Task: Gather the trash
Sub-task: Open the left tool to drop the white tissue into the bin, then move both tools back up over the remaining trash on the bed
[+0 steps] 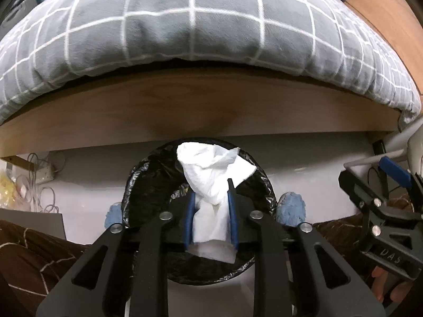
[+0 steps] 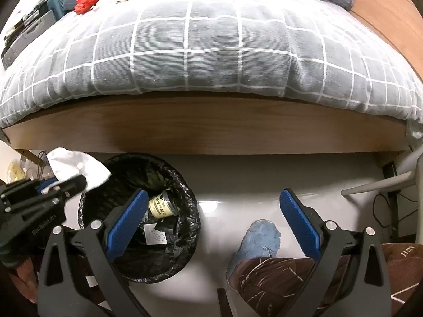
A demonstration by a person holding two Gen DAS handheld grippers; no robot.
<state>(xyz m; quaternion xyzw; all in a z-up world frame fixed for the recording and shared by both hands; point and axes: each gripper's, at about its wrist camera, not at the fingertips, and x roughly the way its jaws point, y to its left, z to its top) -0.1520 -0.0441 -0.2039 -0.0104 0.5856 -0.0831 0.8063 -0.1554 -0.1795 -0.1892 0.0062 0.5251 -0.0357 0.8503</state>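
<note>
tissue point(image 1: 211, 185) between left gripper point(image 1: 211, 211) pads

White tissue point(image 1: 211, 185) at centre, black bin liner point(image 2: 182, 185) at lower left, grey quilt point(image 2: 211, 52) with white grid across the top, blue slipper point(image 2: 260, 240) at lower right, red bag point(image 2: 88, 0) at upper left, brown wooden bed frame point(image 2: 211, 129) mid-frame.

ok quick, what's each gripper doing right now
left gripper: shut on the white tissue, above the lined trash bin
right gripper: open, holding nothing
</note>
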